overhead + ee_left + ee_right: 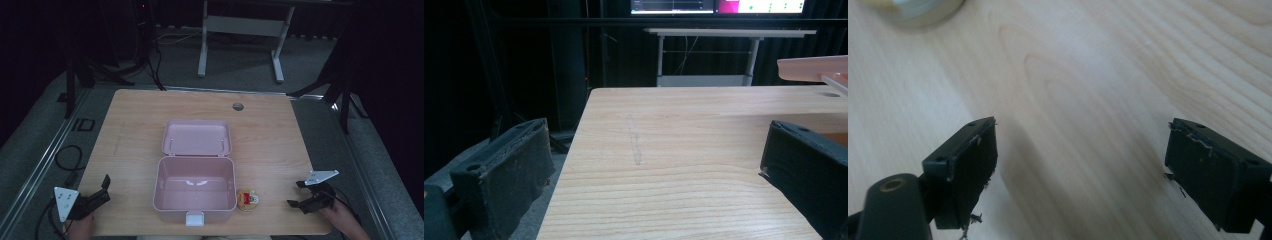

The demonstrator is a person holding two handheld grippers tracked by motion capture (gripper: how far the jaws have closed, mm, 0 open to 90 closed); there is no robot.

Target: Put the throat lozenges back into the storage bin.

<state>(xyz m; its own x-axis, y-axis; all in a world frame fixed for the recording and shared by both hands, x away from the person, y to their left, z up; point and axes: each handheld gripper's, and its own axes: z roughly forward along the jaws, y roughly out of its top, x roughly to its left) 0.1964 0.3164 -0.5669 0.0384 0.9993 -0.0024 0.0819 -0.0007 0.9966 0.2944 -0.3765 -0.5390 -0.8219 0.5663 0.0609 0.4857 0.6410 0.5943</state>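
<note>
No readable text, brand or number anywhere

The small round tin (248, 199), just beside the pink box (195, 187) and well off the right gripper's (300, 194) spread jaws, carries a red label too small to read; the monitor strip (716, 6) far ahead of the left gripper (649, 165) is blurred.
</note>
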